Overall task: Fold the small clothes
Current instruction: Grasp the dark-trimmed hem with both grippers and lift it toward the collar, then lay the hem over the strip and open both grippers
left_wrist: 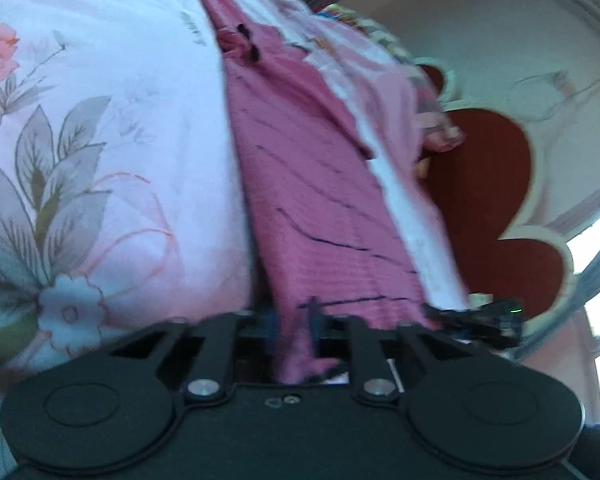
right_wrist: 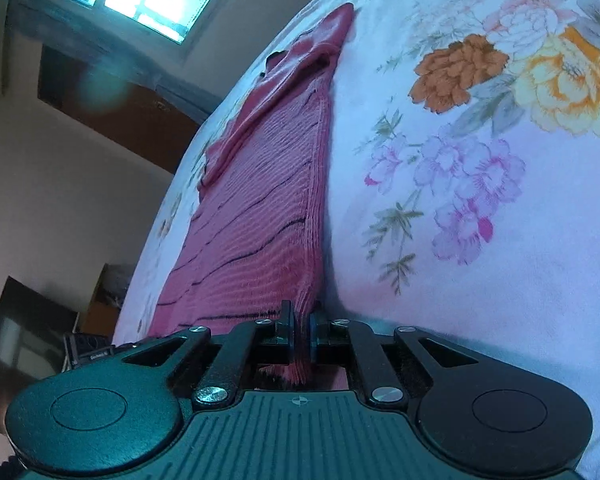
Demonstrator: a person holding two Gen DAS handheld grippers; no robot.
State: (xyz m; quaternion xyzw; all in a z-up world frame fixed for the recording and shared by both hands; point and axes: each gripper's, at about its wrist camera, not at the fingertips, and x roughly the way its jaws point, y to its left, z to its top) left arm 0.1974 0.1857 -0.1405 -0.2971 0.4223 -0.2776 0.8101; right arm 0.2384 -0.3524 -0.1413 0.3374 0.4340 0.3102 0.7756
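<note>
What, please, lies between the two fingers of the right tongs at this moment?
The near edge of the pink knit garment is pinched between the fingers of the right tongs, as the right wrist view shows; the rest of it lies on the floral bedsheet.

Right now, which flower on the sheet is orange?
The orange flower in the right wrist view, beside the yellow-and-white flower; the purple flowers sit below it on the bedsheet.

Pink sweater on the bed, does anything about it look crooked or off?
Nothing stands out. Both the left gripper and right gripper pinch the pink sweater, stretched over the floral bedsheet.
</note>
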